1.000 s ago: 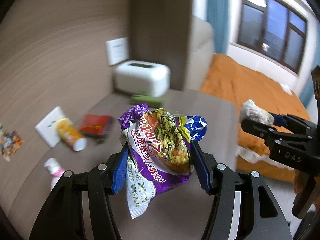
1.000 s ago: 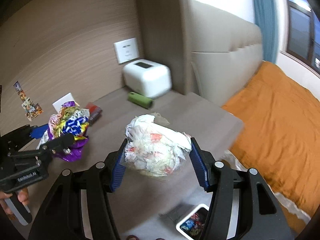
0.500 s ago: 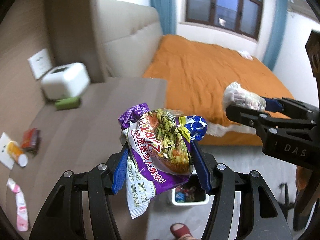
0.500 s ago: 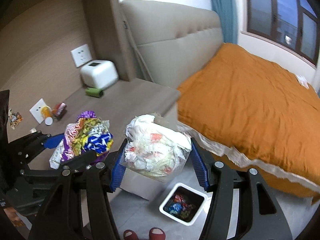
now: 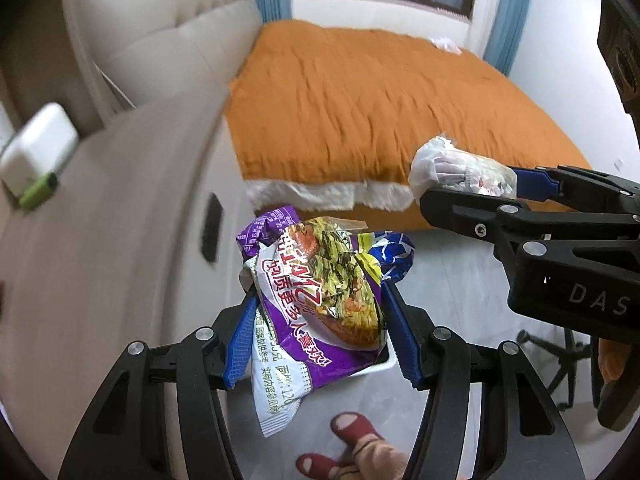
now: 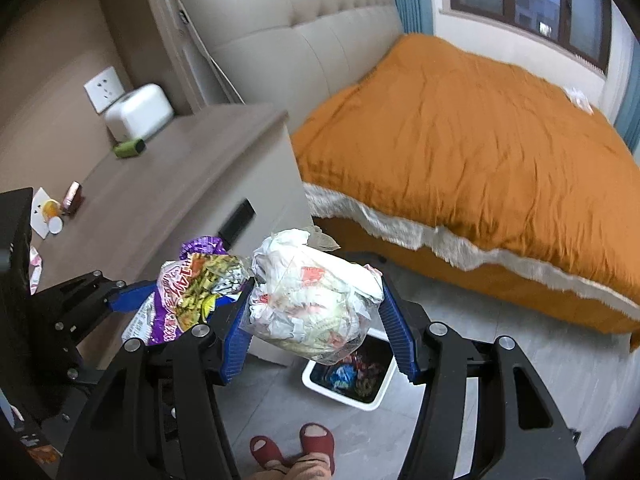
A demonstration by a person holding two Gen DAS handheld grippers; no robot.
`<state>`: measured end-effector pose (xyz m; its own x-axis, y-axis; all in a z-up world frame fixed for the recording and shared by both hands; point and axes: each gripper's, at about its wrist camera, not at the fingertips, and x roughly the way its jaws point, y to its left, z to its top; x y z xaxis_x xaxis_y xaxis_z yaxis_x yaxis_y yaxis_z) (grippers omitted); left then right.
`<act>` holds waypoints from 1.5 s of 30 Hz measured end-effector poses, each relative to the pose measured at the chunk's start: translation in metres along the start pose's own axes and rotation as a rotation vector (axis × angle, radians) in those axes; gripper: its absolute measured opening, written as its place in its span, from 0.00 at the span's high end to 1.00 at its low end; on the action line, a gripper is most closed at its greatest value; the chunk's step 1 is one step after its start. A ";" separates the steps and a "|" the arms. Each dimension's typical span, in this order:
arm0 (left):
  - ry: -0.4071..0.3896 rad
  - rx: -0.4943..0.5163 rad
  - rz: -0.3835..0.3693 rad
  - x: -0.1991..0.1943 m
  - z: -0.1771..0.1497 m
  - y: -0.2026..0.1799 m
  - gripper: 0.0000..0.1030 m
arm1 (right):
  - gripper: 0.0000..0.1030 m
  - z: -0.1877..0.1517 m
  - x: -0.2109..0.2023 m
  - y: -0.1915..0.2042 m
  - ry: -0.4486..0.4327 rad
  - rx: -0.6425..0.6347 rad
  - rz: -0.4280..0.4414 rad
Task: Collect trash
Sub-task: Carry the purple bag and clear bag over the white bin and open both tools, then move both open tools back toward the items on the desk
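Note:
My left gripper (image 5: 318, 312) is shut on a purple noodle wrapper (image 5: 316, 292), held in the air over the floor beside the nightstand; the wrapper also shows in the right wrist view (image 6: 188, 296). My right gripper (image 6: 316, 320) is shut on a clear bag of crumpled white paper (image 6: 316, 304), just above a white trash bin (image 6: 352, 398) that holds colourful wrappers. In the left wrist view the bag (image 5: 456, 168) and right gripper sit to the right, and the wrapper hides most of the bin (image 5: 380, 366).
A nightstand (image 6: 168, 184) stands at the left with a white box (image 6: 138, 110), a green roll (image 6: 128, 148), a small orange bottle (image 6: 54, 216) and a red packet (image 6: 74, 196). An orange bed (image 6: 460, 140) fills the right. Red slippers (image 6: 292, 450) stand on the grey floor.
Both grippers have swung away from the nightstand top, right and down toward the floor, with their loads still held. The trash bin has come in under them.

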<state>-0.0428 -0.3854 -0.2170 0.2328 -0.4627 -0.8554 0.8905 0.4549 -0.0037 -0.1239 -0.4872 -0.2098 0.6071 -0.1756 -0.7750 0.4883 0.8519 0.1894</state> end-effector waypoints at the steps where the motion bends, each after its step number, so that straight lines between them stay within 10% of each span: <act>1: 0.017 0.002 -0.004 0.009 -0.002 -0.002 0.44 | 0.42 -0.005 0.009 -0.005 0.018 0.013 -0.002; 21: 0.273 -0.058 -0.125 0.262 -0.112 -0.006 0.43 | 0.42 -0.127 0.225 -0.068 0.294 0.171 -0.035; 23: 0.303 -0.079 -0.129 0.293 -0.126 -0.005 0.30 | 0.29 -0.143 0.253 -0.072 0.321 0.163 -0.048; 24: 0.314 -0.087 -0.119 0.305 -0.131 -0.004 0.04 | 0.05 -0.148 0.264 -0.075 0.336 0.161 -0.053; 28: 0.330 -0.120 -0.056 0.346 -0.153 0.000 0.05 | 0.04 -0.171 0.300 -0.088 0.363 0.169 -0.103; 45: 0.309 -0.180 -0.045 0.297 -0.133 0.006 0.05 | 0.04 -0.153 0.271 -0.084 0.372 0.144 -0.112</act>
<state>-0.0208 -0.4189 -0.5400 0.0410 -0.2456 -0.9685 0.8079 0.5784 -0.1125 -0.0965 -0.5312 -0.5282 0.2901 -0.0499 -0.9557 0.6373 0.7551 0.1540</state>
